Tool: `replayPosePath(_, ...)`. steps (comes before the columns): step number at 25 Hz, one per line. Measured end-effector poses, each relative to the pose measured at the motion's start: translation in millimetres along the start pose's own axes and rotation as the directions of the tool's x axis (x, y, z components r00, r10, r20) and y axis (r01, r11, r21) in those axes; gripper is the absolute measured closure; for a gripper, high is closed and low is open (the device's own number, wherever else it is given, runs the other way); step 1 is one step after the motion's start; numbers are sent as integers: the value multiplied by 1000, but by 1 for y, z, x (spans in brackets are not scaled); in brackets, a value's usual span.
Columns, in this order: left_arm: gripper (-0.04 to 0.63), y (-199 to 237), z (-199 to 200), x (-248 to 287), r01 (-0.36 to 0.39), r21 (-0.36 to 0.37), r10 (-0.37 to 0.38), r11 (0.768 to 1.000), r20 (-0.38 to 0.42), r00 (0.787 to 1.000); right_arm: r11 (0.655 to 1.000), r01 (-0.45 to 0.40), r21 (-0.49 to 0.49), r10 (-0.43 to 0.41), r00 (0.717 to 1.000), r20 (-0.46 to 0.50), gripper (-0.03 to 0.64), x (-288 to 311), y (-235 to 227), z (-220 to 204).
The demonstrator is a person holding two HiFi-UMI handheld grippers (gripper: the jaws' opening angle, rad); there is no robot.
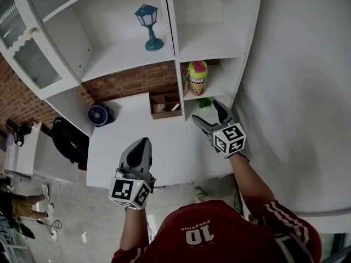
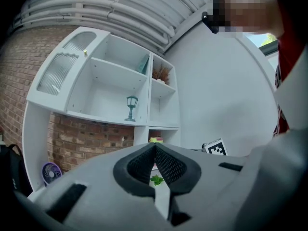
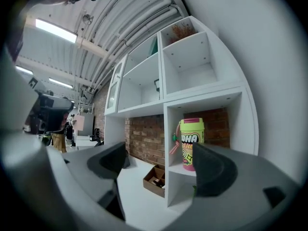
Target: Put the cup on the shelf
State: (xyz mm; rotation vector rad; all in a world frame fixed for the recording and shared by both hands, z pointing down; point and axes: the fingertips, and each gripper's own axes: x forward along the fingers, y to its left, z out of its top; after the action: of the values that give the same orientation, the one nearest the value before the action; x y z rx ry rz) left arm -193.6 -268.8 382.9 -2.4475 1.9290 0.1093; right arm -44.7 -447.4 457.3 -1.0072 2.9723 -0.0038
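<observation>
**Head view:** the cup (image 1: 197,77) stands upright in a low compartment of the shelf (image 1: 216,93). Your right gripper (image 1: 205,111) is just in front of the cup, its jaws spread and empty.

**Left gripper view:** the left gripper (image 2: 154,146) is well back from the cup, its jaws pressed together on nothing.

**Right gripper view:** the cup is untouched beyond the spread jaws. The placing looks done, so draw straight back from the cup and keep the jaws wide of its pink strap (image 3: 174,146).

Yellow-green cup (image 1: 197,76), pink lid, upright on shelf (image 1: 211,95)

Left gripper (image 1: 141,146) jaws closed, empty; right gripper (image 1: 210,114) jaws apart, empty, extended farther.
</observation>
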Motion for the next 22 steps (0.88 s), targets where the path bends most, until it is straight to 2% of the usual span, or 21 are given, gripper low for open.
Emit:
replayPosePath(10, 591, 2, 3, -78, 10, -29, -9, 1000, 17, 1000, 1000, 10, 9, -9, 999, -42, 193, -64, 77, -5)
replayPosePath(22, 591, -7, 1, -154, 41, -27, -40, 999, 46, 998, 1000, 1, 8, 0, 996, -92, 193, -152, 177, -21)
